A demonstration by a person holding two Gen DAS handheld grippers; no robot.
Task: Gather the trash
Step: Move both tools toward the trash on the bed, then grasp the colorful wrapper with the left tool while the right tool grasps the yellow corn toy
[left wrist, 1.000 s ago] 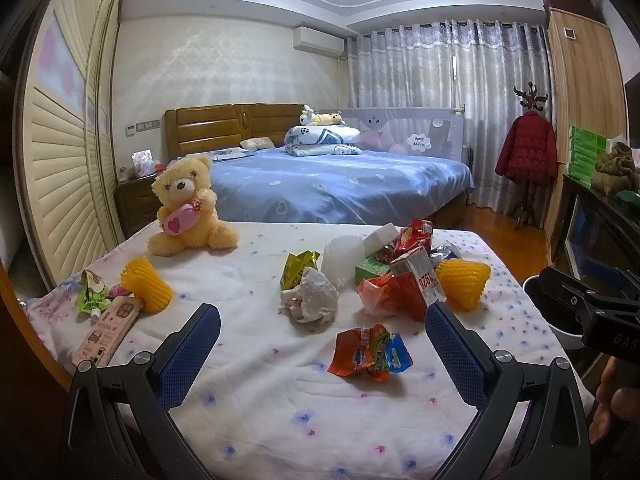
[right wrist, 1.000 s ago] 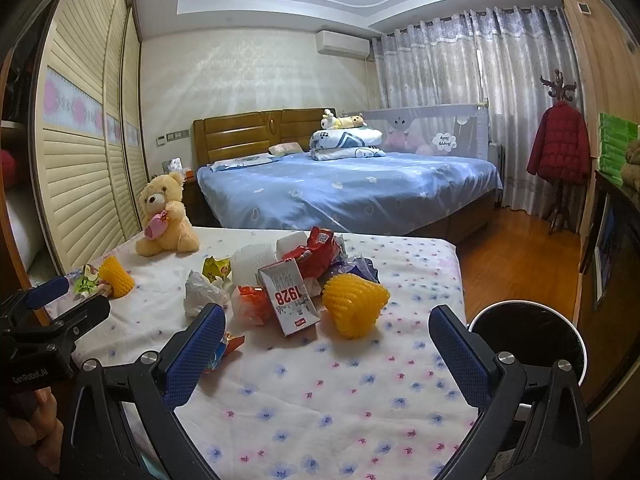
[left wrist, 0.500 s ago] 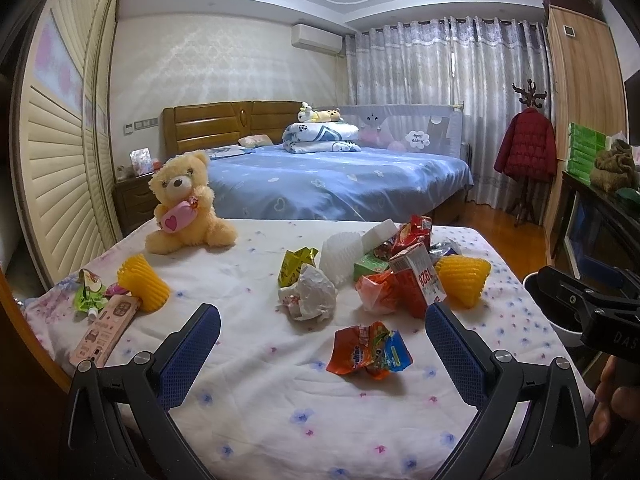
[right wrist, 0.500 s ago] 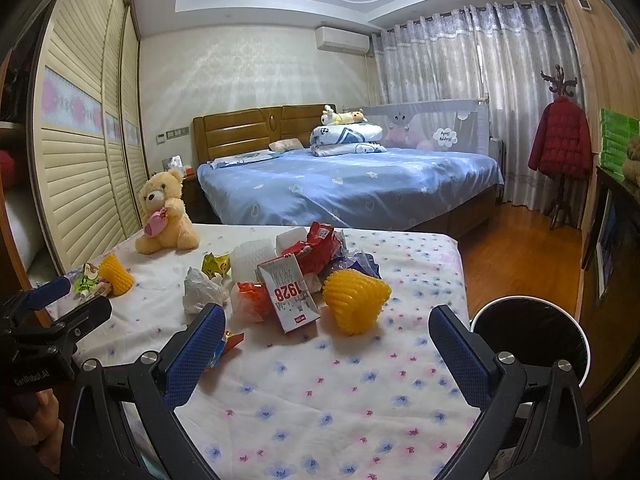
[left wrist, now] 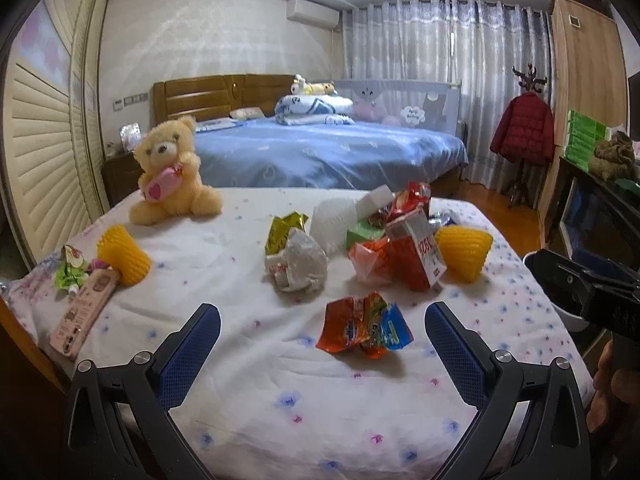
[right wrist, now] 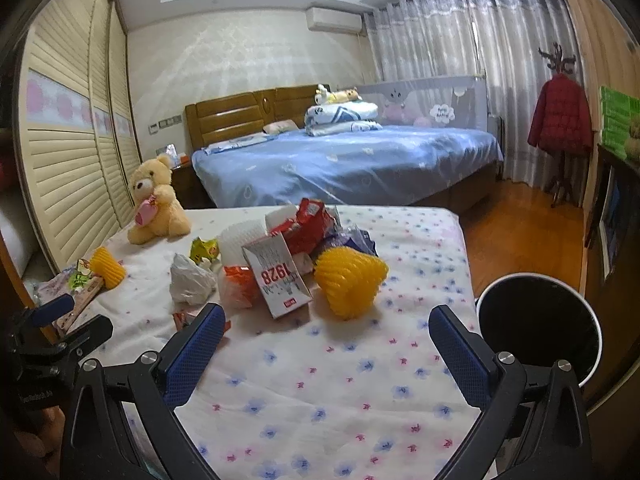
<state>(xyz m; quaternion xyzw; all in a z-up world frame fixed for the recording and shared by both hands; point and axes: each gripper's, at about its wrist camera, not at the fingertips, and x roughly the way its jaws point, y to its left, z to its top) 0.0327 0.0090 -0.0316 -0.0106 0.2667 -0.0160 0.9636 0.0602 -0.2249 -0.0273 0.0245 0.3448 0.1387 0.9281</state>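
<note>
We hold 2 grippers spread wide: left gripper (left wrist: 322, 330) lines up on orange wrapper (left wrist: 362, 330), right gripper (right wrist: 326, 332) probably near bin (right wrist: 540, 326) for drops

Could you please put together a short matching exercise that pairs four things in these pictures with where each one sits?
Things:
1. plush yellow teddy bear
2. crumpled orange and blue snack wrapper
3. round black waste bin
4. red padded jacket

Places:
A. on the floor, off the right edge of the flowered sheet
B. hanging on the coat stand by the curtains
C. nearest the open left tool
D. at the sheet's far left, by the slatted doors

Pairs: 1-D, 2-C, 3-A, 4-B
</note>
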